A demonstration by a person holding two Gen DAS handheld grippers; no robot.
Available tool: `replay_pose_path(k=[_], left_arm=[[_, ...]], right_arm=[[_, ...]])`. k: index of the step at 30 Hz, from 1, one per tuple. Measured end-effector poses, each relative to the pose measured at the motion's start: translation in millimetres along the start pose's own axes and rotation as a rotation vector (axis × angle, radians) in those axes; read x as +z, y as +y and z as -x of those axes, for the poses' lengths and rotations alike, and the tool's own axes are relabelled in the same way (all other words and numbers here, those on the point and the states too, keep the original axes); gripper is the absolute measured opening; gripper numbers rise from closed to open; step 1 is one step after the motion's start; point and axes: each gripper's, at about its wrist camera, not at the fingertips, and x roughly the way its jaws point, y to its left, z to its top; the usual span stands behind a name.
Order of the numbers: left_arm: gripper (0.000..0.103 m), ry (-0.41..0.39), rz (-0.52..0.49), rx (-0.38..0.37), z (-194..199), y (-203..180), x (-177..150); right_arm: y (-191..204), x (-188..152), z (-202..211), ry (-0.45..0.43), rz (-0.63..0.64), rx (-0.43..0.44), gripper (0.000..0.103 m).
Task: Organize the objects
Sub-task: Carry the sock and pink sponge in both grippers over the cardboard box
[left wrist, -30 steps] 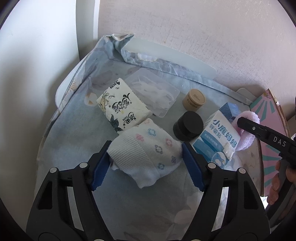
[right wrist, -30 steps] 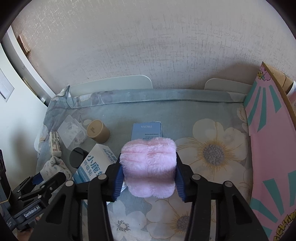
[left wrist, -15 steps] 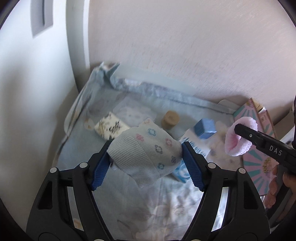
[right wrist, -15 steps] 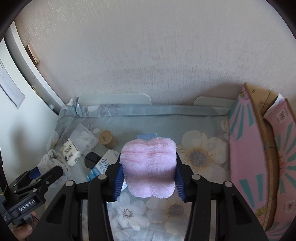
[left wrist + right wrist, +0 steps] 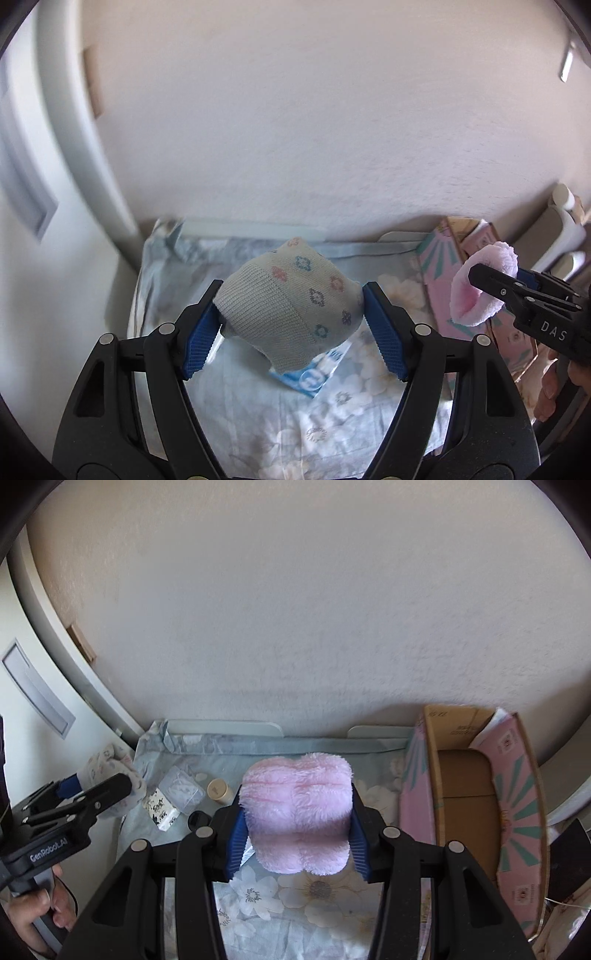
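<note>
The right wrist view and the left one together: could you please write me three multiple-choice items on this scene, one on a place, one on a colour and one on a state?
1. Where does the open cardboard box stand?
A. to the right of the floral cloth
B. on the cloth's left edge
C. under the left gripper

2. What colour is the fluffy item between the right gripper fingers?
A. green
B. pink
C. black

3. What state is the left gripper in?
A. open and empty
B. shut on the beige jar
C. shut on the patterned sock

Answers:
1. A, its pink-sided walls rise past the floral cloth on the right.
2. B, the plush is plainly pale pink.
3. C, the blue pads press the sock from both sides, above the cloth.
</note>
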Motion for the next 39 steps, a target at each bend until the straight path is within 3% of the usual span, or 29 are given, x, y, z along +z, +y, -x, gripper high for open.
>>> replay_pose_path(k=[6, 14, 20, 29, 39], left_arm=[[0.072, 0.004, -0.083, -0.068, -5.3, -34.3, 33.7], [0.072, 0.009, -0.204, -0.192, -26.5, -107.1, 77.3], [0.072, 0.039, -0.299, -0.282, -48.1, -175.0, 92.2], [0.072, 0.119, -0.454, -0.351, -91.1, -263.0, 87.6], [0.072, 0.228, -0.554, -0.380, -147.3, -323.2, 55.3]], right_arm=[[-23.7, 12.0, 25.1, -0.029, -0.028, -0.046, 0.043], [-71.2, 20.2, 55.5, -0.045, -0.086, -0.118, 0.043], [-103.5, 13.5, 67.9, -0.040, -0.115, -0.174, 0.043], [-140.5, -6.0, 65.3, 0.018, -0.174, -0.233, 0.043], [-178.4, -44.2, 45.8, 0.103, -0.256, -0.256, 0.043]])
